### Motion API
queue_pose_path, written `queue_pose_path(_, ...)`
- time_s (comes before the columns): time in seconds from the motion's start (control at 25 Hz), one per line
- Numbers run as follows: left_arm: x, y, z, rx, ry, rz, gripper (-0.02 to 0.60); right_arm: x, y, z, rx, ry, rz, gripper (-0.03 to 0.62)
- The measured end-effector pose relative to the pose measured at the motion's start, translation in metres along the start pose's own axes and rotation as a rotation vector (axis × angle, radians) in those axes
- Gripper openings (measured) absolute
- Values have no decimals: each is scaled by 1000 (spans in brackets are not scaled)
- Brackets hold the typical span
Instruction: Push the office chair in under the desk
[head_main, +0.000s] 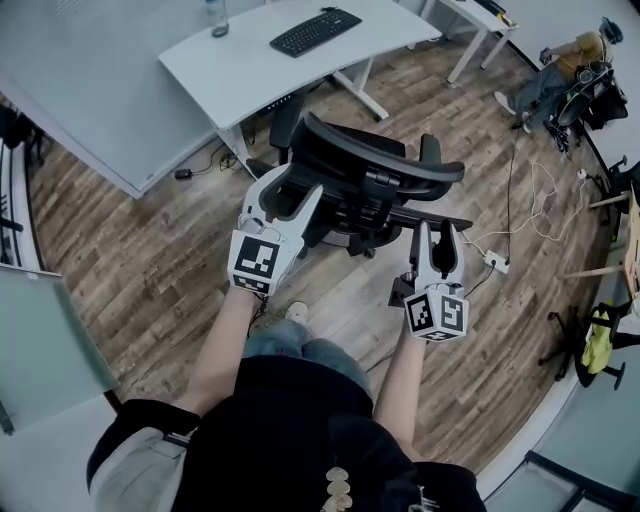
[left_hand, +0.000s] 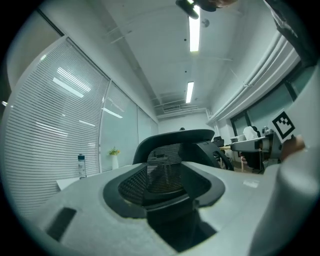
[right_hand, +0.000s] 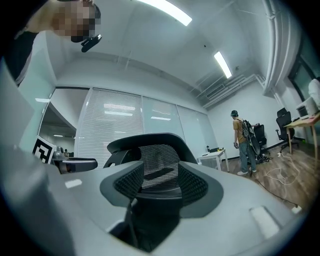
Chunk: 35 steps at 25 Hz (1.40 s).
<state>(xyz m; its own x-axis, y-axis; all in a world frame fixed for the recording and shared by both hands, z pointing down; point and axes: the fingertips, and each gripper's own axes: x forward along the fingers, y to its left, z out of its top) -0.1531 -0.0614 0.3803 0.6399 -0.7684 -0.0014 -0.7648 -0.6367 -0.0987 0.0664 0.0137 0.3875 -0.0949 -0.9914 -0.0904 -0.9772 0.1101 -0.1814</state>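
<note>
A black mesh-backed office chair (head_main: 370, 185) stands on the wood floor a little out from the white desk (head_main: 250, 60), its back turned toward me. My left gripper (head_main: 290, 205) is held at the left side of the chair back, jaws open. The chair back (left_hand: 175, 142) shows beyond the left gripper (left_hand: 162, 182), with nothing between the fingers. My right gripper (head_main: 437, 245) hovers just behind the chair's right armrest (head_main: 432, 216), also open. Past the right gripper (right_hand: 160, 182) the chair back (right_hand: 150, 145) shows through the gap, untouched.
A keyboard (head_main: 315, 30) and a bottle (head_main: 217, 18) lie on the desk. A power strip with cables (head_main: 495, 262) trails on the floor to the right. A person with a backpack (right_hand: 243, 140) stands farther off by another desk (head_main: 470, 15). A partition wall (head_main: 80, 90) runs along the left.
</note>
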Motion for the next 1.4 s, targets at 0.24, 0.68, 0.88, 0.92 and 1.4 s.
queue_pose_path(0.24, 17, 5, -1, -9, 14, -13, 207, 12, -12, 2, 9, 11, -15, 203)
queue_pose_path(0.68, 26, -2, -12, 138, 121, -83, 221, 27, -8, 3, -189, 155, 189, 204)
queue_pose_path(0.88, 25, -12, -21, 327, 236, -221, 238, 23, 6, -10, -435, 339, 397, 206)
queue_pose_path(0.92, 26, -13, -24, 378, 263, -249, 238, 22, 7, -13, -485, 377, 437, 206)
queue_pose_path(1.4, 21, -34, -67, 884, 533, -560, 218, 22, -5, -71, -1060, 798, 817, 210)
